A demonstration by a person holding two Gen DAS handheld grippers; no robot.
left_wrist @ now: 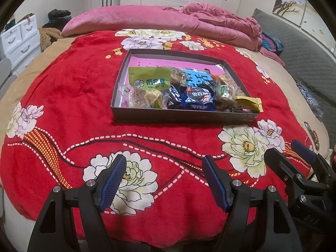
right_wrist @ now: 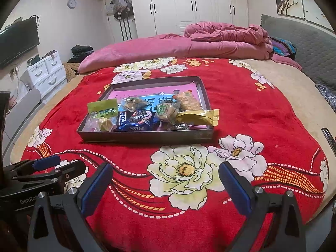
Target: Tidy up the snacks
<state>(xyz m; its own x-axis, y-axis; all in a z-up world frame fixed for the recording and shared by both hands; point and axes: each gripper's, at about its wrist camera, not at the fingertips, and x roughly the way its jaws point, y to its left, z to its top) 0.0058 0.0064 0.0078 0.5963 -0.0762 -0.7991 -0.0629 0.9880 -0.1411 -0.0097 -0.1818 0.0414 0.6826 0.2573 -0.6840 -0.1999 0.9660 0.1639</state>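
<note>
Right wrist view shows both grippers, right (right_wrist: 166, 185) and left (left_wrist: 164, 180), wide apart and holding nothing. Snacks (right_wrist: 147, 113) sit in the tray (right_wrist: 147, 138). One yellow pack (right_wrist: 199, 116) hangs over the edge and could fall if bumped.

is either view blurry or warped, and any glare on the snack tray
Left wrist view: strong fisheye bulge, dark corners, snack tray sharp, wrappers slightly glossy. Right wrist view: same warp, bed edge curved, sheen on the yellow packet, no blur.

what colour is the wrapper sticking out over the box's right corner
Mustard yellow wrapper, overhanging the dark box; clearest in the right wrist view.
</note>
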